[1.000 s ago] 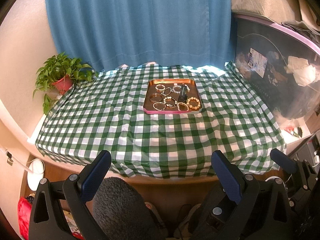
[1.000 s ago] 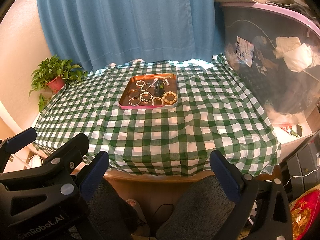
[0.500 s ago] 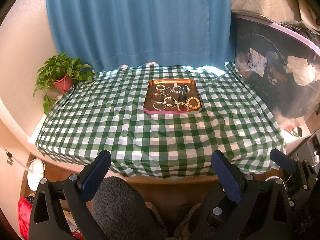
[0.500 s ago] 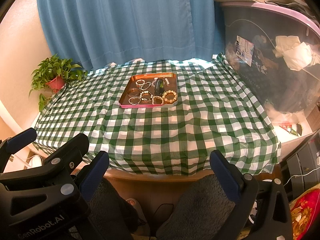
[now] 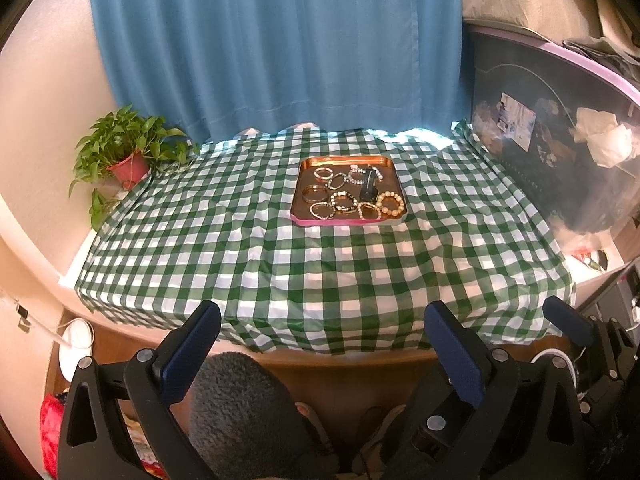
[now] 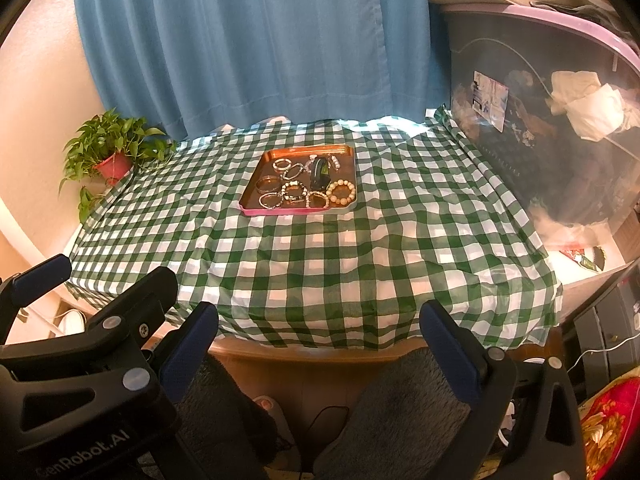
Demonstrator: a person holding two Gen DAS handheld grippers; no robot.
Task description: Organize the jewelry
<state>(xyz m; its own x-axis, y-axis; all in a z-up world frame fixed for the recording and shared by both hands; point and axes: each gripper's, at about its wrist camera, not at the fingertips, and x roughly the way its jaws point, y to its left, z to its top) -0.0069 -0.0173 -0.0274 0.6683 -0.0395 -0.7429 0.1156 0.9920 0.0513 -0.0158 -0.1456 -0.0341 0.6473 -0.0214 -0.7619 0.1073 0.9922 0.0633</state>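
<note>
A copper tray with a pink rim (image 5: 347, 221) (image 6: 296, 212) lies on the green checked tablecloth (image 5: 280, 264) (image 6: 320, 248), toward the far middle. It holds several bracelets, among them a tan beaded bracelet (image 5: 390, 204) (image 6: 341, 193), and a black band (image 5: 369, 185) (image 6: 319, 172). My left gripper (image 5: 322, 326) stands open, well short of the table's near edge. My right gripper (image 6: 318, 326) is open too and holds nothing. Both hang over the person's grey fleecy knees (image 5: 240, 400) (image 6: 404, 408). The left gripper's body (image 6: 80, 340) shows at the lower left of the right wrist view.
A potted green plant (image 5: 128, 152) (image 6: 112, 152) stands at the table's far left corner. A blue curtain (image 5: 280, 48) hangs behind. A large clear storage bin (image 5: 560, 152) (image 6: 560, 128) with a pink lid borders the right side. White cable and round device (image 5: 76, 340) lie below left.
The right wrist view has crept slightly forward and left toward the table. The left gripper and the tray have not visibly moved.
</note>
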